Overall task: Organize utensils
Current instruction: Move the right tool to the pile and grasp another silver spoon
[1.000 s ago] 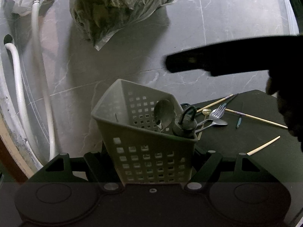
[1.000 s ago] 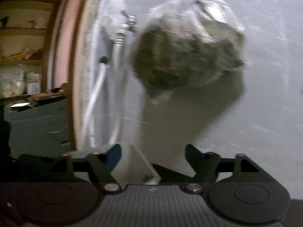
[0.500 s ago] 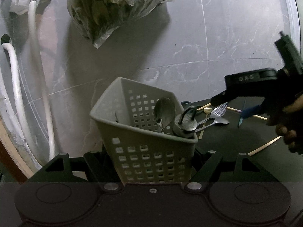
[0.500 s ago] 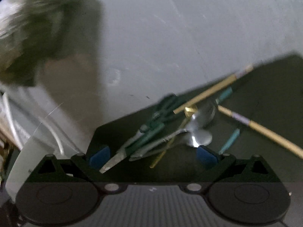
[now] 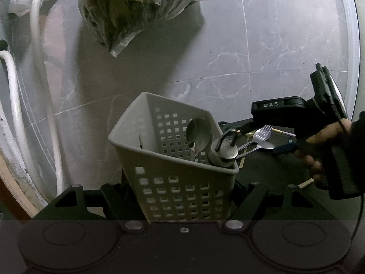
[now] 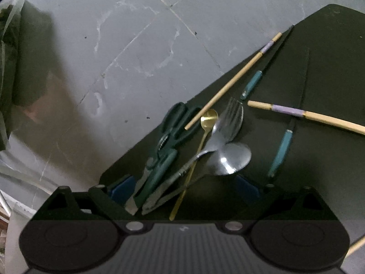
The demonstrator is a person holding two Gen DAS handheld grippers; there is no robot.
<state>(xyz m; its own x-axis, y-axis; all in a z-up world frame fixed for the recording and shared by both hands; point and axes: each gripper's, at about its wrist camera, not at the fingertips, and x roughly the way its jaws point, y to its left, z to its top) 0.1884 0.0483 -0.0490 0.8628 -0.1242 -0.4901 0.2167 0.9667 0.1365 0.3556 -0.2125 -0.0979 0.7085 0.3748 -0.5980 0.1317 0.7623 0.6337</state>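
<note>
My left gripper (image 5: pixel 182 196) clamps caddy (image 5: pixel 182 175) upright, mouth ready to receive. My right gripper (image 6: pixel 184 189), fingers apart, straddles scissors (image 6: pixel 164 150), fork (image 6: pixel 228 123), spoons on desk (image 6: pixel 319 68) for pickup.

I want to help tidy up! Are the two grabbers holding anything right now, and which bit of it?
The left gripper is shut on the basket, pinching its lower sides. The right gripper is open over the utensils and holds nothing.

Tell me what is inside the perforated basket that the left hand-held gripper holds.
Inside the basket stand a large spoon and a padlock at its corner. A thin dark item leans on the left wall. The basket's bottom is hidden.
</note>
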